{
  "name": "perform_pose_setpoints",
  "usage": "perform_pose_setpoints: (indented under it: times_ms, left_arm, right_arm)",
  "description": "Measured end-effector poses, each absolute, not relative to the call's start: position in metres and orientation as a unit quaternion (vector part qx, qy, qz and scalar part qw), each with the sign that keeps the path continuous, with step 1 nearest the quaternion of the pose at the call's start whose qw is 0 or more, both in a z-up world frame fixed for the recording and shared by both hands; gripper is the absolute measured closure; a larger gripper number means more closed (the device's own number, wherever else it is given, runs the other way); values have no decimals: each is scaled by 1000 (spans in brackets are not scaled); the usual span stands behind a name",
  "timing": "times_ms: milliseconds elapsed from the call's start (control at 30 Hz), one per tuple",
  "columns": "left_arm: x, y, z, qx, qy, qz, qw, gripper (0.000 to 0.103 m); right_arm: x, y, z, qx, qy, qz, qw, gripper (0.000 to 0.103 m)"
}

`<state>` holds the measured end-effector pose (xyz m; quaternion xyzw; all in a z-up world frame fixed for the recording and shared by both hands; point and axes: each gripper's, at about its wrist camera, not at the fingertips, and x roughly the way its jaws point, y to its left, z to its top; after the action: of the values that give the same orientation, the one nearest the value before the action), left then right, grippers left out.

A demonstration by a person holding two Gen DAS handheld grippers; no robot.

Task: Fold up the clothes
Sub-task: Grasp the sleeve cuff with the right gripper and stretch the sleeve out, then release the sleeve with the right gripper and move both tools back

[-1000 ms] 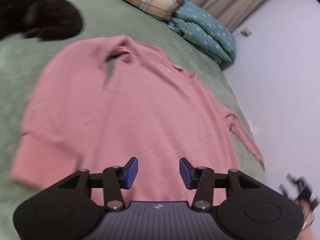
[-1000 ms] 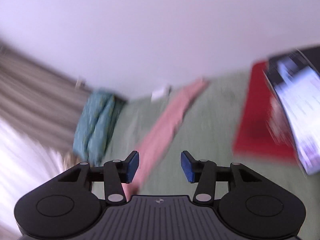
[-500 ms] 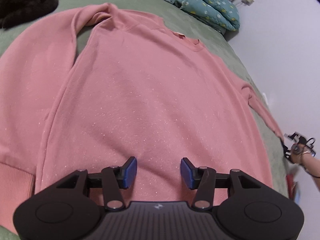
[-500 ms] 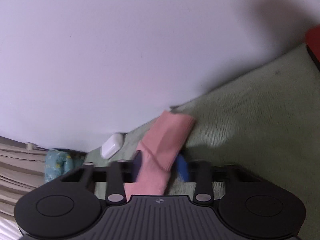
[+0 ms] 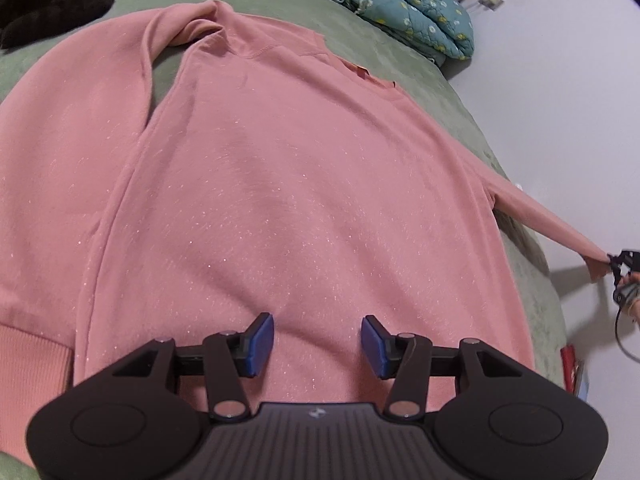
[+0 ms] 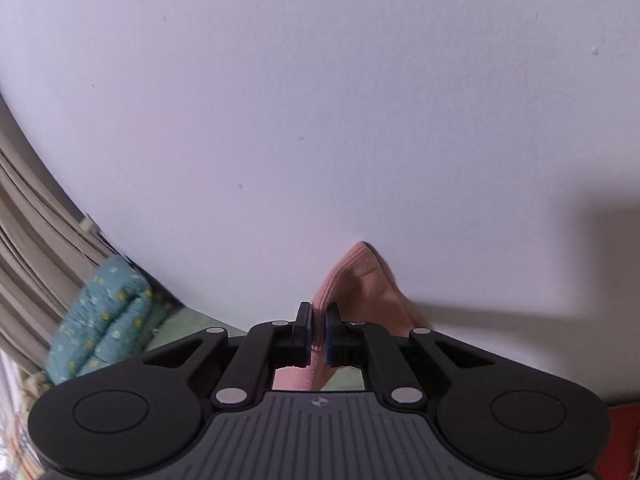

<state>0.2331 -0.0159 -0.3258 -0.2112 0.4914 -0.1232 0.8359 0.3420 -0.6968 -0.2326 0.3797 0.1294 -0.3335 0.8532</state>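
- My left gripper (image 5: 317, 346): jaws wide apart, nothing between the blue pads (image 5: 260, 338). It hangs low over the lower body of the pink sweatshirt (image 5: 288, 200).
- My right gripper (image 6: 317, 330): jaws clamped nearly together on the ribbed cuff (image 6: 360, 280) of the sweatshirt's sleeve; cuff fabric sticks up past the pads against the white wall (image 6: 320, 100).
- From the left wrist, my right gripper (image 5: 622, 266) shows at the far right edge, gripping the end of the sleeve (image 5: 540, 220), which is stretched out straight off the side of the bed.
- The sweatshirt lies flat on the green bedspread (image 5: 400, 52), neckline away from me, hem toward the left gripper.
- The other sleeve (image 5: 72, 152) is bent back down along the body's left side; its ribbed cuff sits at bottom left.
- A teal floral quilt (image 5: 408, 12) is bundled at the head of the bed by the wall; something dark and furry (image 5: 48, 0) is at top left.
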Motion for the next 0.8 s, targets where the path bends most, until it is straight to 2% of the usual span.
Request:
perform_pose_setpoints:
  times_ms: [67, 100, 133, 200, 400, 500, 633, 767, 800]
  left_arm:
    - [235, -17, -325, -208, 495, -121, 835, 55]
    - [236, -18, -324, -205, 498, -120, 834, 55]
    - [238, -19, -322, -202, 502, -119, 833, 55]
    - [238, -17, -319, -205, 507, -119, 829, 55]
    - [220, 23, -293, -249, 488, -98, 831, 55]
    - [203, 59, -276, -264, 459, -67, 845, 47]
    - [174, 112, -264, -278, 426, -1, 861, 44]
    - [142, 129, -257, -225, 400, 38, 888, 45]
    - [131, 123, -257, -177, 404, 20, 897, 45]
  right_arm:
    - [345, -694, -250, 369, 169, -357, 841, 93]
    - [344, -693, -260, 373, 180, -366, 833, 87]
    - [341, -691, -270, 381, 187, -376, 824, 72]
    - [335, -689, -279, 388, 196, -383, 815, 62]
    - [300, -673, -276, 395, 205, -369, 816, 61]
    - [284, -638, -257, 370, 202, -312, 852, 60]
    - [244, -561, -248, 346, 228, -193, 889, 48]
    - [209, -488, -265, 406, 272, -98, 867, 48]
    - [203, -472, -271, 417, 285, -84, 859, 47]
